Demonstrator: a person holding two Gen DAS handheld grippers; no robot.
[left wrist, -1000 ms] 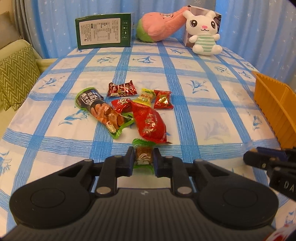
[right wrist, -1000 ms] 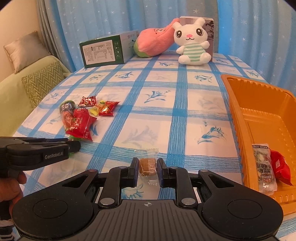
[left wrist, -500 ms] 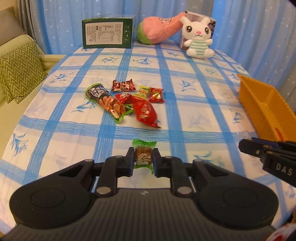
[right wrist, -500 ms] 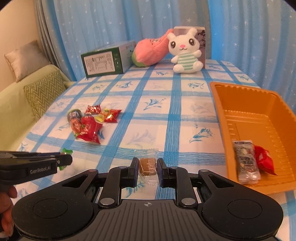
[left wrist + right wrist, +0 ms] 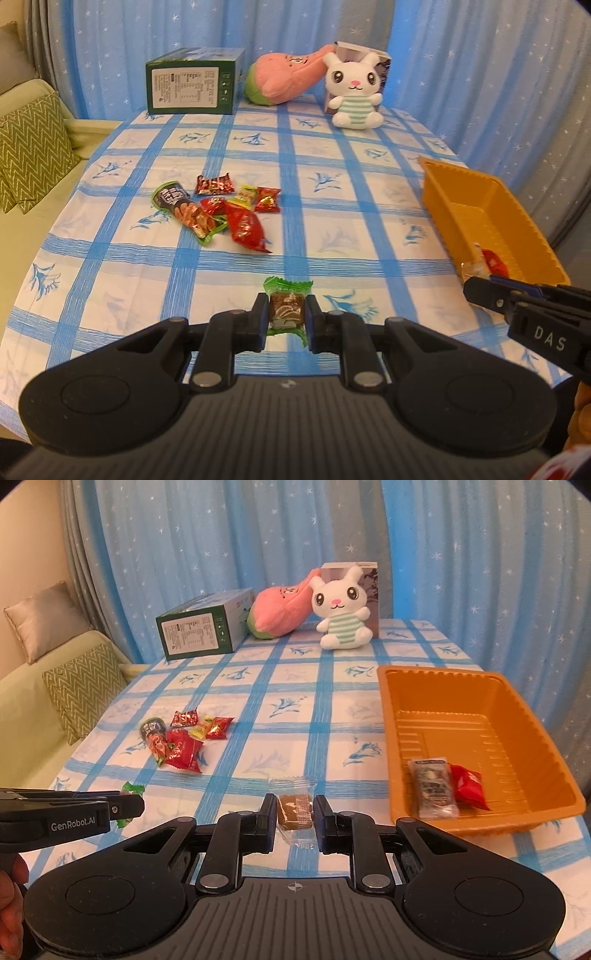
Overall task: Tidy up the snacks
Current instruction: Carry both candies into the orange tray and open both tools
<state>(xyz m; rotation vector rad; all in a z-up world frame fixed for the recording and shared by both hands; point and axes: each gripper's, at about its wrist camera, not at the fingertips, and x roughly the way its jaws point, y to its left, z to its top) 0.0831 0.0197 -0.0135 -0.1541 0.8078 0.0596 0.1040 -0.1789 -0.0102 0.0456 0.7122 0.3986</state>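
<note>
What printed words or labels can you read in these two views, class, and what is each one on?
"GenRobot.AI": side of the left hand-held gripper.
"DAS": side of the right hand-held gripper; the rest is cut off.
White label on the green box: too small to read.
Print on the snack wrappers: blurred.
Packet in the orange tray: unreadable.

Near me, left: I am seeing the left gripper (image 5: pixel 286 320) closing around a green-wrapped candy (image 5: pixel 287 309) above the blue checked tablecloth (image 5: pixel 332 229).
Near me, right: the right gripper (image 5: pixel 295 814) is pinching a clear-wrapped brown biscuit (image 5: pixel 295 806).
Far left: a heap of foil snack packets (image 5: pixel 221 210) is lying on the cloth.
Right edge: an orange plastic tray (image 5: pixel 406 686) is holding two packets (image 5: pixel 445 788).
Far end: a green carton (image 5: pixel 201 627), pink plush (image 5: pixel 282 607) and white rabbit plush (image 5: pixel 341 609) are standing left to right.
</note>
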